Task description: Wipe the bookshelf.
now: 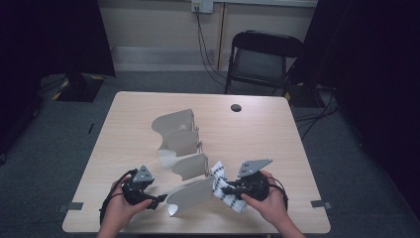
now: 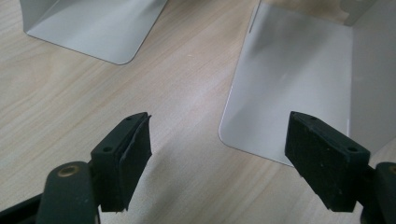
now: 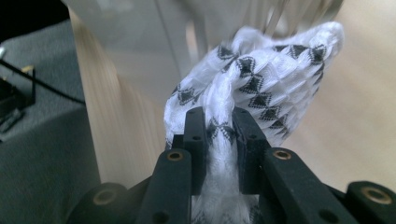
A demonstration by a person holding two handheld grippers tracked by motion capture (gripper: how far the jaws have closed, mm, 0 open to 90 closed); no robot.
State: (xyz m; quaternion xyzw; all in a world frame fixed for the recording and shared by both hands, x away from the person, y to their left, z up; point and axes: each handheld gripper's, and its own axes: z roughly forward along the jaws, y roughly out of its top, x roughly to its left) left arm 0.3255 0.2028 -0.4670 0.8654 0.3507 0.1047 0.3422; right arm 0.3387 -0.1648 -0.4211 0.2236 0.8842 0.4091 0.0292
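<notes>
Cloth (image 3: 261, 79), white with black diamonds, is clenched in the right gripper (image 3: 219, 121) just right of the grey metal rack (image 1: 185, 148), against its nearest divider, while the left gripper (image 2: 219, 158) is held released at that divider's left.

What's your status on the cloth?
Right gripper shut on cloth, lifted off table. Left gripper open, empty, beside metal rack. Rack close by cloth.

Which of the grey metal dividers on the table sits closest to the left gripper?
The nearest divider, lowest in the high view; its rounded end lies just beside the open left gripper. The other dividers stand farther up the table.
</notes>
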